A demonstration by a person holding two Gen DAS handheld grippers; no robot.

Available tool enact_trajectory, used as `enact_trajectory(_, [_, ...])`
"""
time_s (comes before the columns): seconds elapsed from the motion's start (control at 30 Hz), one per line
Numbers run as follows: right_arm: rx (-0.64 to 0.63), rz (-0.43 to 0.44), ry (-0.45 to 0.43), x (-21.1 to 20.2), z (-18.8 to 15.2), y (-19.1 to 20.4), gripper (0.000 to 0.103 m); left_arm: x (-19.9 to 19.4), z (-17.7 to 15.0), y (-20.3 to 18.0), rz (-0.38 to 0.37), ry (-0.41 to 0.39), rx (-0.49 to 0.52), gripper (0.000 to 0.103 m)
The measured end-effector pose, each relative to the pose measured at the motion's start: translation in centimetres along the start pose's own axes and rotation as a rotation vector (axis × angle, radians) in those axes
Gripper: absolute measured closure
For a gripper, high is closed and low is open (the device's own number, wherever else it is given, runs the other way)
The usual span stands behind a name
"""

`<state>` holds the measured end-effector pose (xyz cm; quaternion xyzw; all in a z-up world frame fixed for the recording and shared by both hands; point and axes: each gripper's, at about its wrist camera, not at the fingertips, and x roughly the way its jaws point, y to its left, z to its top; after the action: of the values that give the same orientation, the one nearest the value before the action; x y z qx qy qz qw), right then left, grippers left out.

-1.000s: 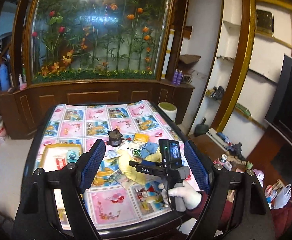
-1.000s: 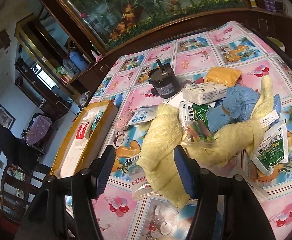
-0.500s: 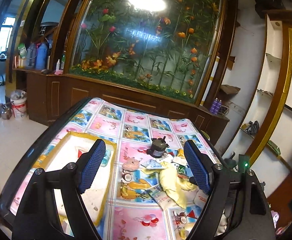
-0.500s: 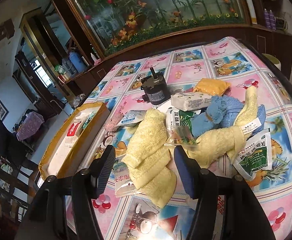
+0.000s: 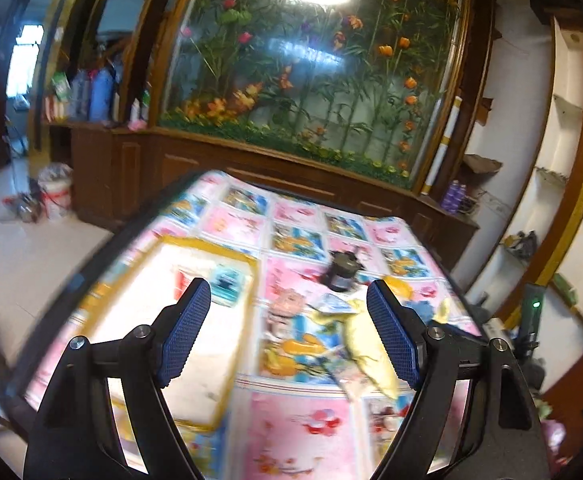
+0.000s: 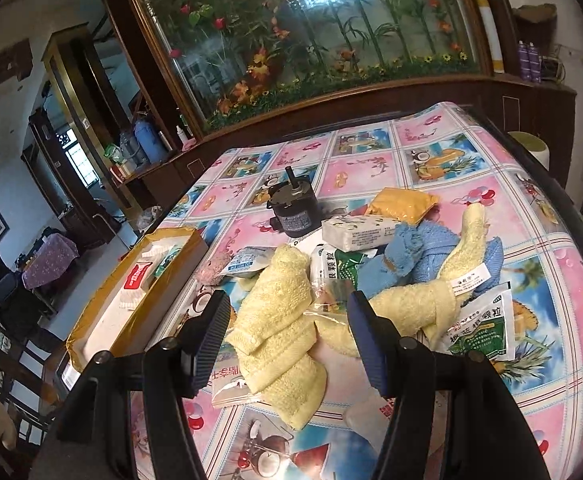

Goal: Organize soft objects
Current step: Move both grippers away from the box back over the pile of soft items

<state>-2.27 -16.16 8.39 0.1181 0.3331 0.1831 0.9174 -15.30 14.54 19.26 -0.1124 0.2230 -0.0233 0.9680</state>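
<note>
2 handheld grippers hover over a table (image 6: 443, 168) covered in a pink and blue cartoon-print cloth, in front of a wooden cabinet with a flower-painted glass panel (image 6: 311, 20). The left gripper (image 5: 289, 334) has its blue pads spread wide with nothing between them, above the cloth between the yellow-rimmed box (image 5: 195, 332) to its left and the pile of soft things to its right; that view is blurred. The right gripper (image 6: 285, 336) stands partly open and grips nothing, its pads above a folded yellow towel (image 6: 279, 328) at the near edge of the pile. A second yellow towel (image 6: 431, 296), with a white label, drapes over a blue towel (image 6: 411, 252) to the right. Among the cloths lie a white tissue pack (image 6: 361, 232), an orange pouch (image 6: 405, 204), green-and-white sachets (image 6: 483, 324) and a small white sachet (image 6: 247, 260) beside a pink fuzzy item (image 6: 213, 268). A clear packet (image 6: 227, 384) lies partly under the near towel. A small black motor (image 6: 293, 212) stands upright just behind the pile. In the right wrist view the box (image 6: 131, 300) sits at the table's left side, apart from the pile, holding a red-and-white packet (image 6: 135, 280) and a teal one; no towel is inside it.
</note>
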Motion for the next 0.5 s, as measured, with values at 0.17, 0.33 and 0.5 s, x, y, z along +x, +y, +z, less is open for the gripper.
enact_trajectory(0.17, [-0.056,-0.073,-0.006,-0.6,2.2,-0.6,0.042,-6.4,3.4,1.8,0.297,-0.105,0.217,0.022])
enact_trajectory(0.33, [-0.08,-0.083,-0.055,-3.0,6.9,-0.7,0.042,-11.3,7.6,6.5,0.658,-0.131,0.325,0.022])
enact_trajectory(0.5, [-0.054,-0.049,-0.152,-8.2,12.3,-0.7,0.042,-13.7,11.0,11.8,1.084,-0.2,0.483,0.022])
